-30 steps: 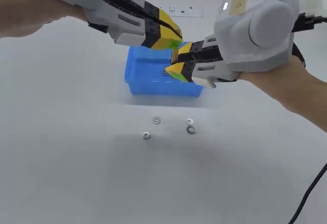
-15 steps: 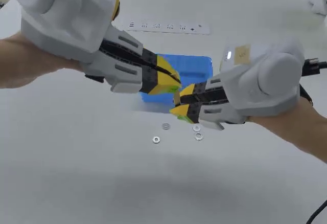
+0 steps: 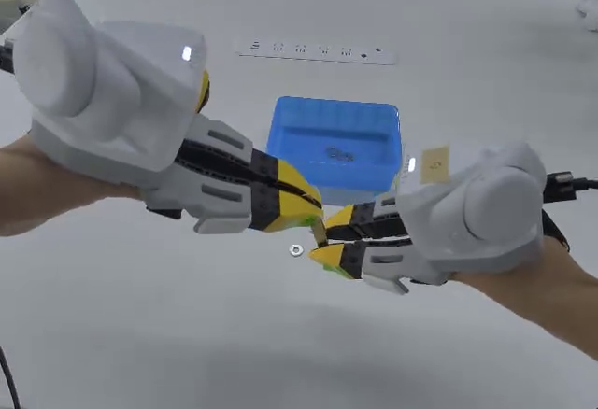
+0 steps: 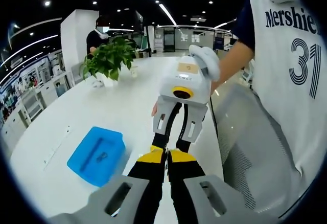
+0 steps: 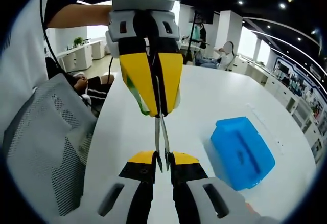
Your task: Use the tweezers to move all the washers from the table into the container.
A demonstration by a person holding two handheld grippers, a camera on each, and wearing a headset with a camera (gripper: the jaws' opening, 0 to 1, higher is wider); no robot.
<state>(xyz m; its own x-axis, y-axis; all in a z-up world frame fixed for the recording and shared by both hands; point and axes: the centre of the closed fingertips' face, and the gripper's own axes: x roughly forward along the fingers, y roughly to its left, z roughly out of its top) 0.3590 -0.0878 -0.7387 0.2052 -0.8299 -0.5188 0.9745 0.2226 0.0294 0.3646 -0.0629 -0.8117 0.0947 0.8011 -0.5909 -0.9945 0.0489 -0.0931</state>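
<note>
the left gripper [image 3: 311, 211] had its yellow fingers clamped on slim steel tweezers [image 5: 161, 132], whose tips sat between the narrowed fingers of the right gripper [image 3: 322, 238]; whether those gripped, i could not tell. a flat round washer [image 3: 296, 250] lay on the smooth white surface [image 3: 187, 334] near the blue plastic container [image 3: 350, 177].

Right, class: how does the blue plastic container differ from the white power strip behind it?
The blue plastic container is a squat open box with raised walls; the white power strip is long, thin and flat. The container holds small metal washers; the strip carries a row of sockets. In the head view the strip lies beyond the container. Both rest on the white table.
</note>
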